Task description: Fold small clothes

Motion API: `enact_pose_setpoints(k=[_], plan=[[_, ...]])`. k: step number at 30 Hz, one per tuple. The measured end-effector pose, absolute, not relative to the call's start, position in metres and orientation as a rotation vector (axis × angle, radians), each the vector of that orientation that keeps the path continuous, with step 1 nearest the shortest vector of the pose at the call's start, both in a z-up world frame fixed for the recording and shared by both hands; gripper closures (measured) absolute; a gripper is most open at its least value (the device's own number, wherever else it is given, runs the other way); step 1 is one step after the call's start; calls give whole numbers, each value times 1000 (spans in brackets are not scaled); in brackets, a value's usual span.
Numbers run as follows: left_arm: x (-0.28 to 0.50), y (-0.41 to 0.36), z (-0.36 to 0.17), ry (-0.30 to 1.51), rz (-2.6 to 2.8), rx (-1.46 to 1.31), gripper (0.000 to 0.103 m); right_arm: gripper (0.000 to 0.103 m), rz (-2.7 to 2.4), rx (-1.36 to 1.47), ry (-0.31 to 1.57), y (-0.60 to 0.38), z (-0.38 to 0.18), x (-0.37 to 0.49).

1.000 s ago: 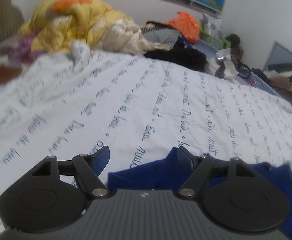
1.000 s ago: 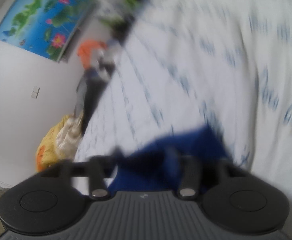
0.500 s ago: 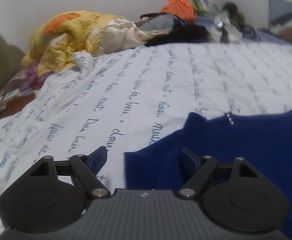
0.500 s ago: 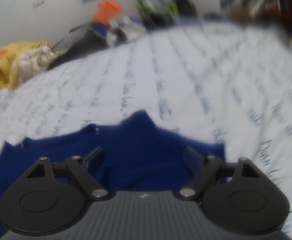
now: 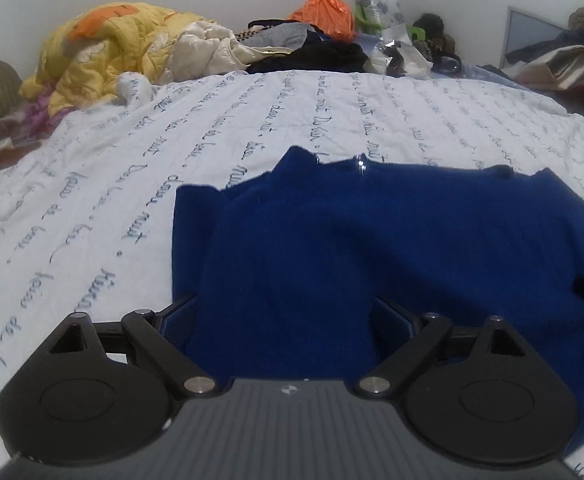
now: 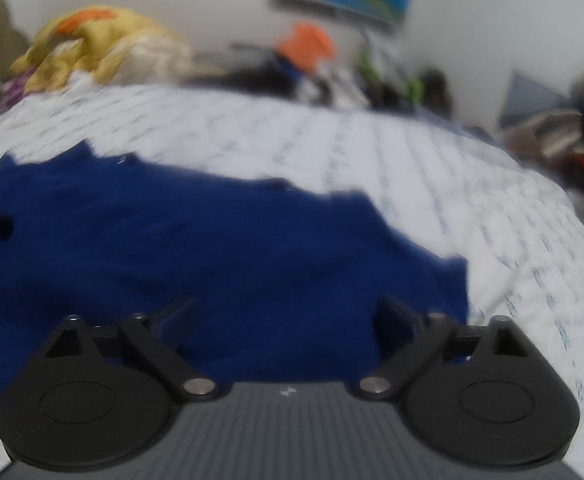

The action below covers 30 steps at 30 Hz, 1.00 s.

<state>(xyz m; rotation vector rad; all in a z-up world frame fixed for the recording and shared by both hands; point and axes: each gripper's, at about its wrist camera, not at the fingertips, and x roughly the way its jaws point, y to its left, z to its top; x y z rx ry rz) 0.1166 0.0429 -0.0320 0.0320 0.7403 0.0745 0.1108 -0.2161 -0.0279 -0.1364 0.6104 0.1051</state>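
A dark blue knitted garment (image 5: 372, 240) lies spread flat on the white bedsheet (image 5: 91, 220) printed with script. My left gripper (image 5: 285, 310) hangs low over the garment's left part. Its jaws are opening wide; blue cloth lies under and between the fingers, but the pads do not press on it. In the right wrist view, which is blurred, the same garment (image 6: 171, 240) fills the left and middle. My right gripper (image 6: 285, 308) stands over its right part near the edge. Its jaws are also opening, with cloth below them and nothing gripped.
A yellow and orange quilt (image 5: 103, 52) is heaped at the far left of the bed. Dark clothes (image 5: 316, 56), an orange bag (image 5: 326, 14) and clutter line the far edge under a wall picture. More piled things (image 5: 564, 56) stand at the right.
Both jaws have spread wider. The right view has rolled from tilted to level. The blue garment, bunched near the fingers before, now lies spread out, and both grippers sit over it.
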Motion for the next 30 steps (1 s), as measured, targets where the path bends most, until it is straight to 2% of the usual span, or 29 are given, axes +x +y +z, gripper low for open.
enact_pose_setpoints(k=[8, 12, 14, 30], plan=[[101, 42, -38, 699, 113, 26, 0, 5, 72, -24, 544, -225, -24, 80], [99, 43, -41, 683, 114, 13, 0, 5, 45, -83, 557, -214, -33, 78], [98, 44, -42, 671, 115, 6, 0, 0, 40, -84, 566, -215, -34, 80], [94, 52, -46, 665, 118, -69, 0, 0, 62, -44, 617, -220, -41, 83]])
